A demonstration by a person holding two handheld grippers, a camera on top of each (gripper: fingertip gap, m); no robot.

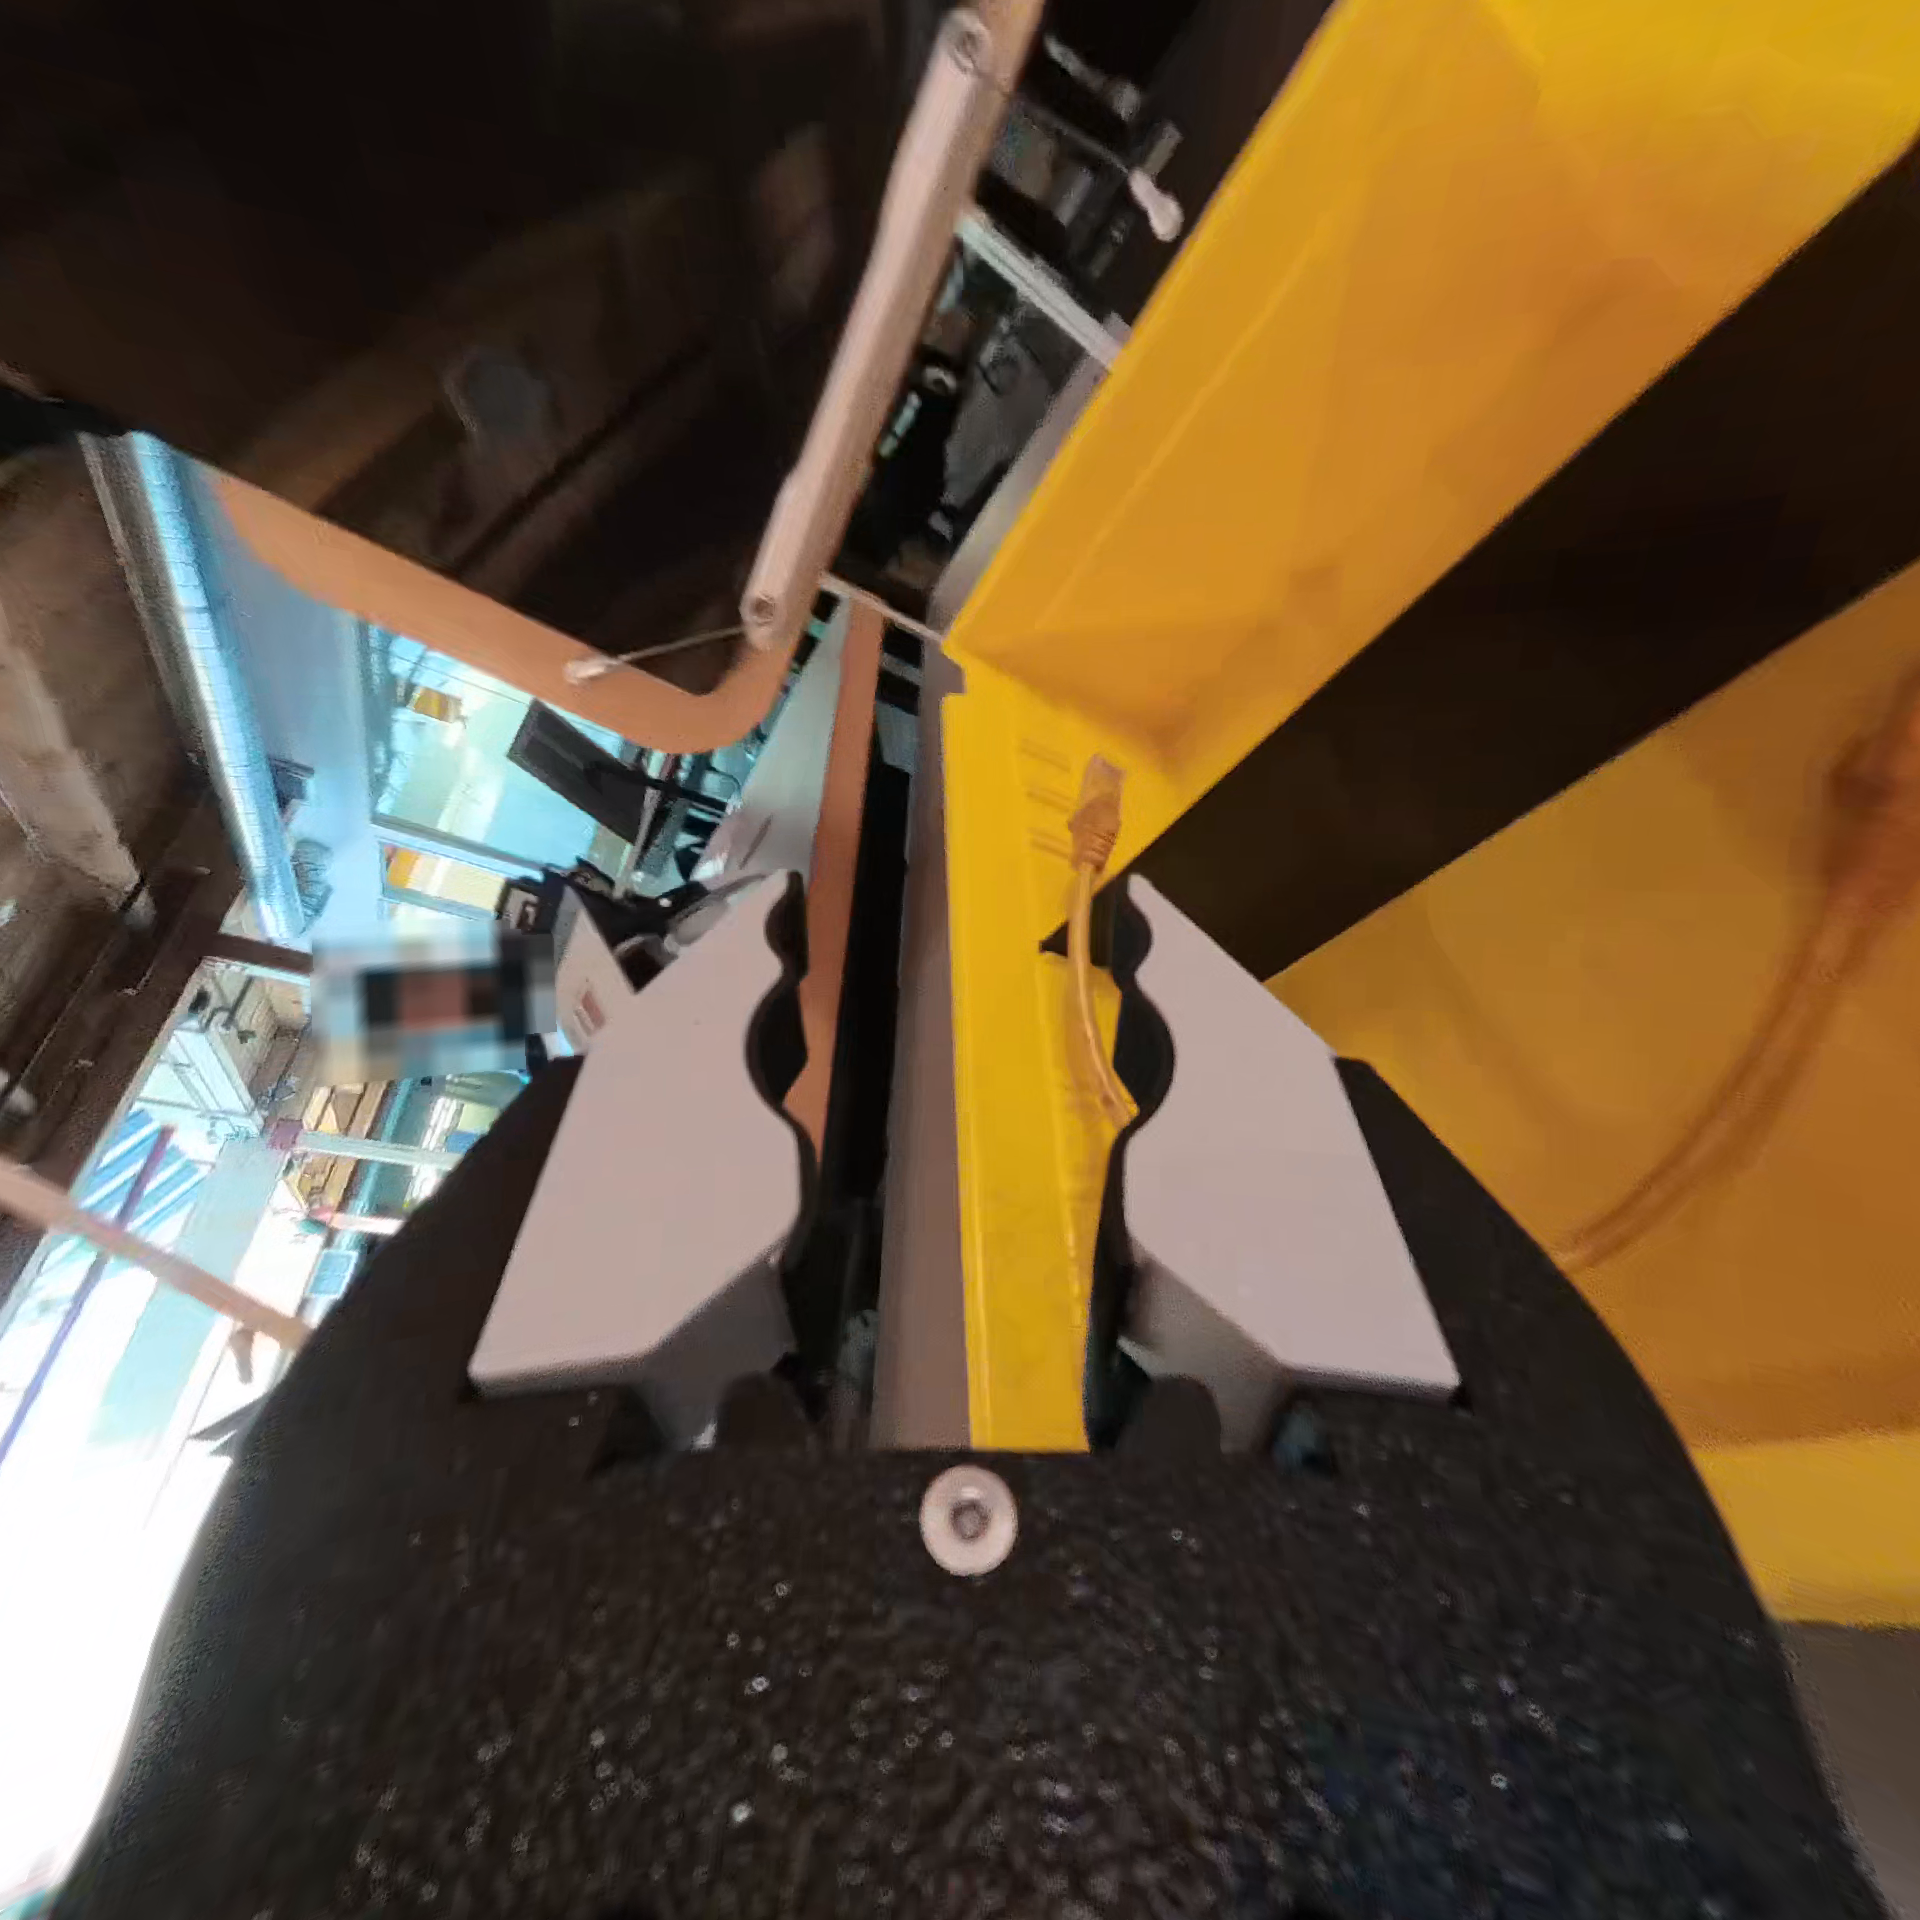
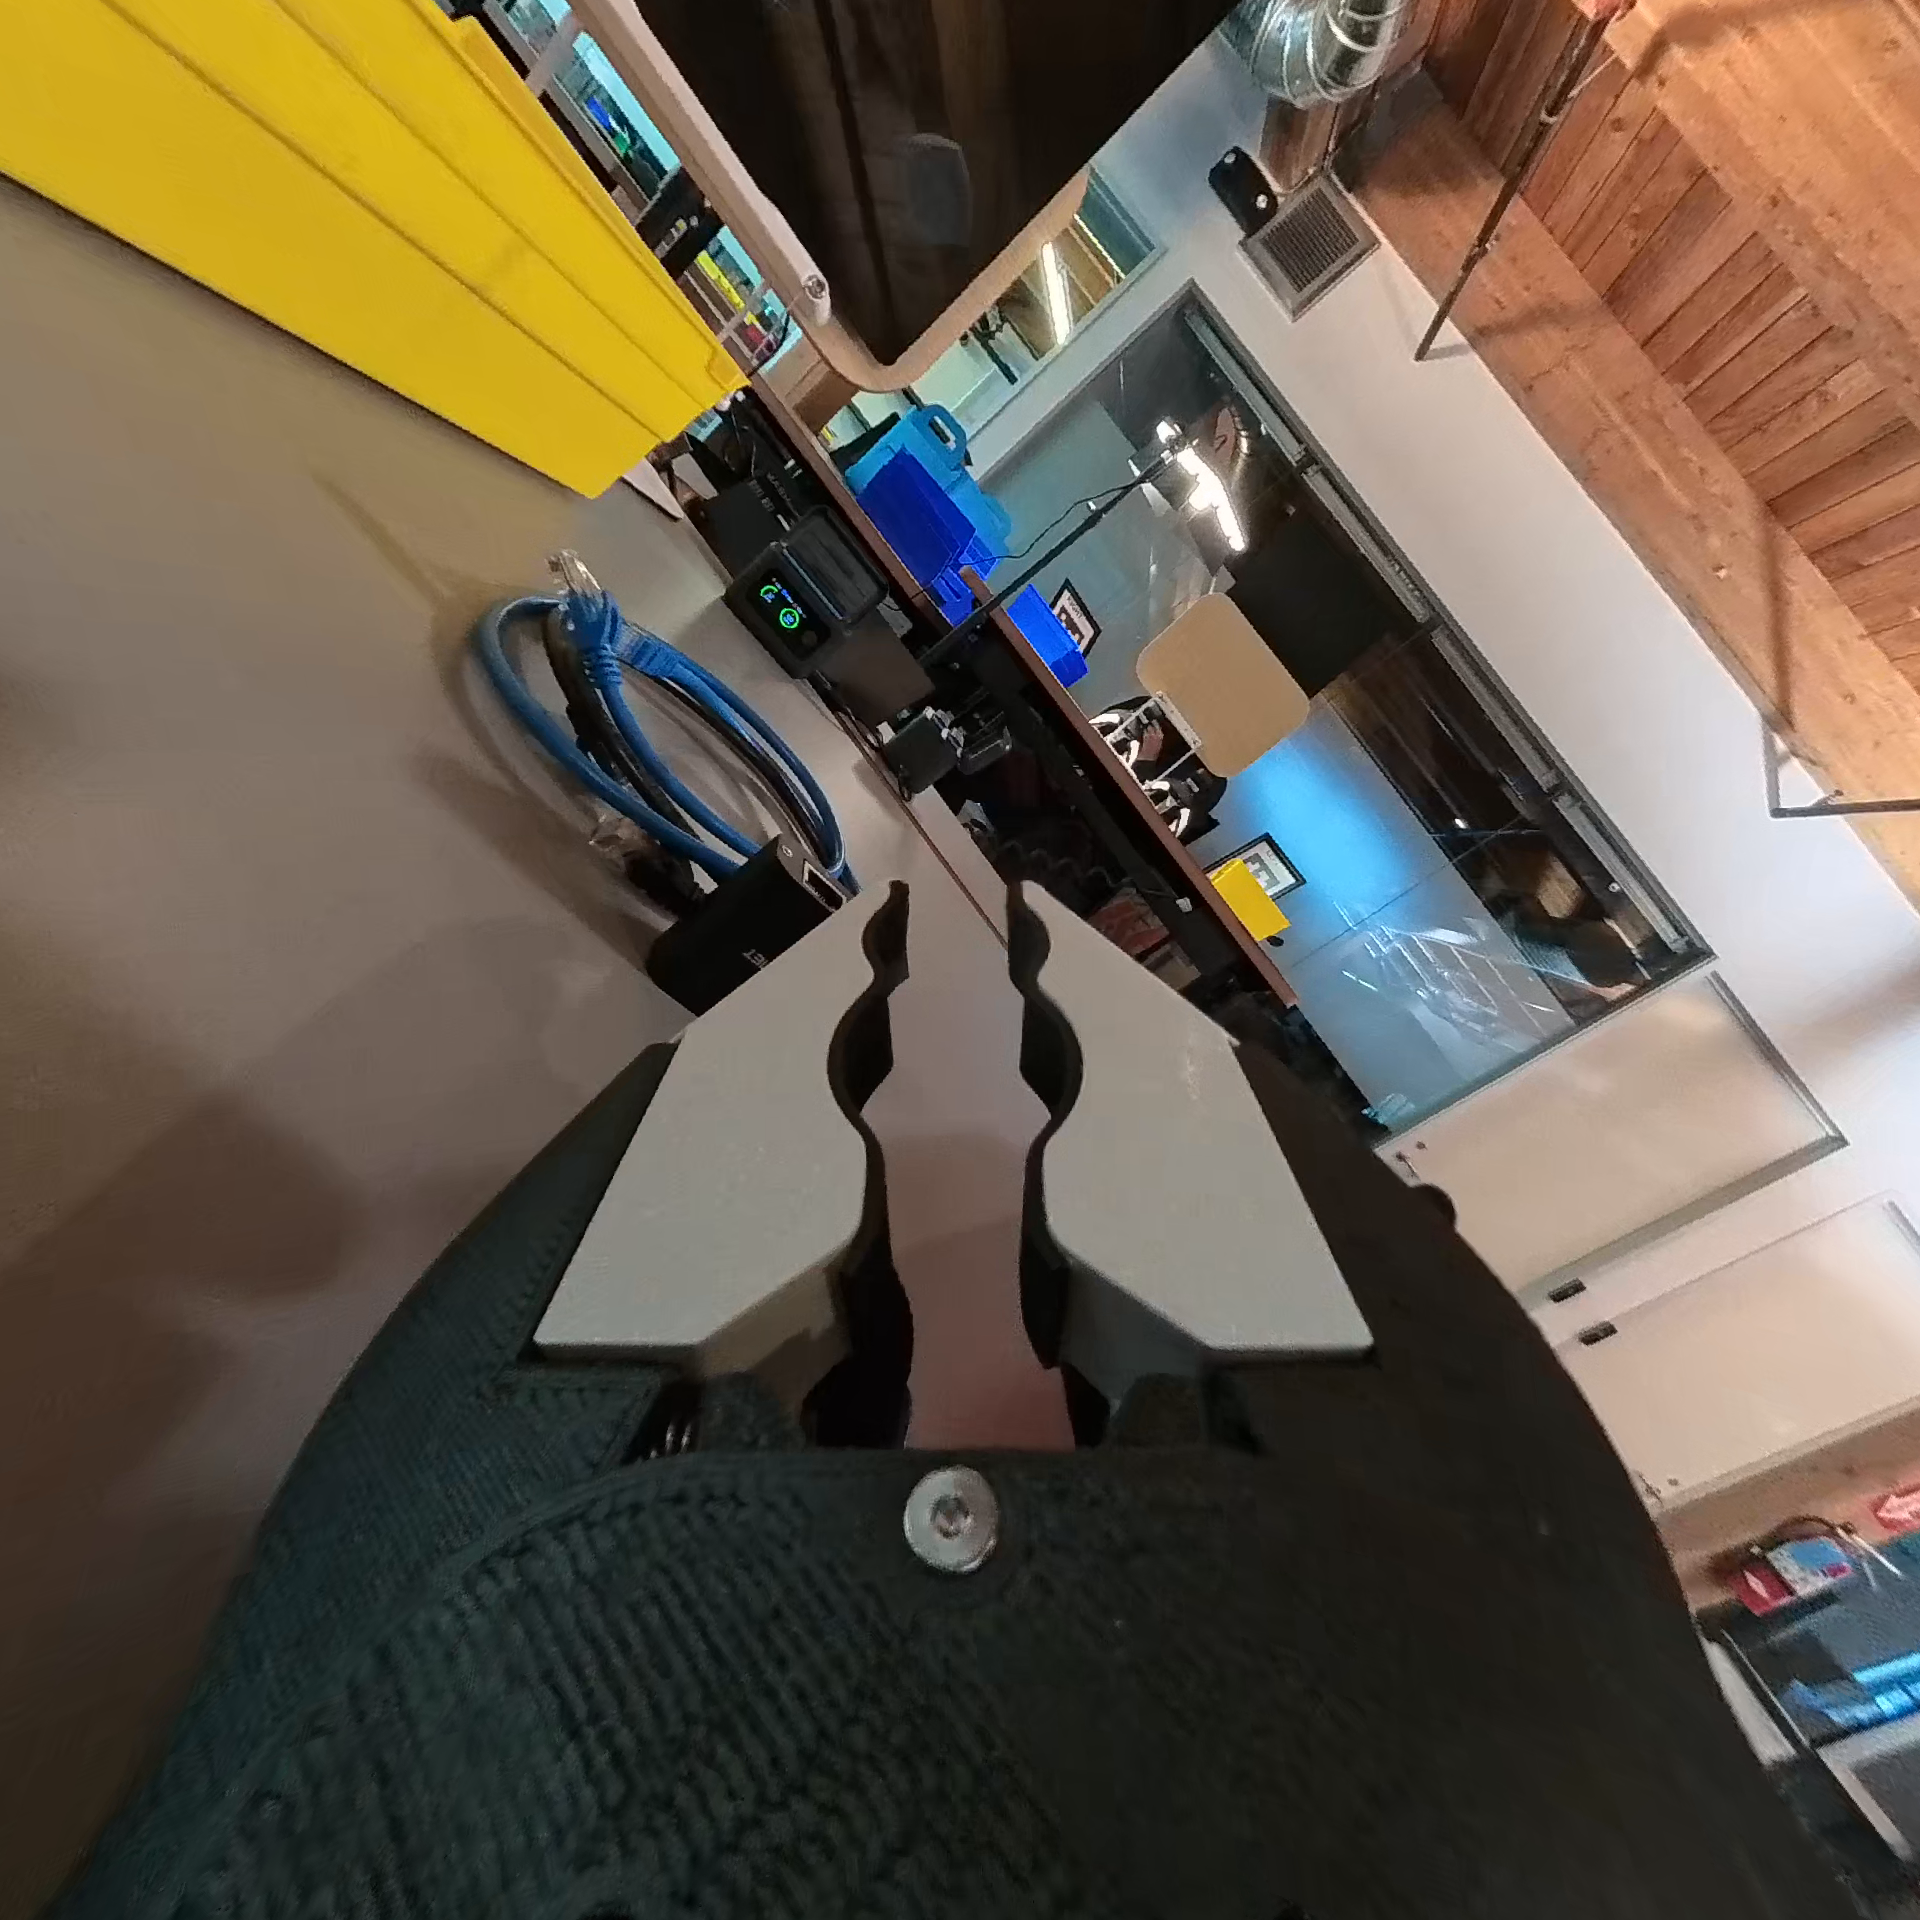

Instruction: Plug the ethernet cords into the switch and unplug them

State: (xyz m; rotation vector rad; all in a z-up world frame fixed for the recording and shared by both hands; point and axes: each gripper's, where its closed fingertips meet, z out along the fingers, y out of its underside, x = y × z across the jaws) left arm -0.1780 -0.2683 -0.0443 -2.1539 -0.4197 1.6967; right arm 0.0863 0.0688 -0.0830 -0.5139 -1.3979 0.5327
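Observation:
In the left wrist view my left gripper (image 1: pixel 956 909) is open, tilted sideways beside a yellow bin (image 1: pixel 1299 416). A yellow ethernet cord (image 1: pixel 1091 997) runs along the inner side of the right finger (image 1: pixel 1226 1122), and its plug (image 1: pixel 1098 810) lies free against the bin's rim. A second yellow cord (image 1: pixel 1766 1039) shows blurred inside the bin. In the right wrist view my right gripper (image 2: pixel 961 909) is open by a narrow gap and empty. The black switch (image 2: pixel 727 940) sits just left of its tips on the table. Coiled blue cords (image 2: pixel 665 717) and a black cord lie behind the switch. One blue plug (image 2: pixel 575 582) is free.
The beige table (image 2: pixel 260 727) ends just past the switch. Yellow bins (image 2: pixel 364 208) stand at its far left. A small black device with a lit screen (image 2: pixel 795 613) and blue bins (image 2: pixel 925 499) sit beyond the table edge. A metal bar (image 1: pixel 883 312) crosses above. From the left gripper's tips to the metal bar (image 1: pixel 883 312) is close to 25 centimetres.

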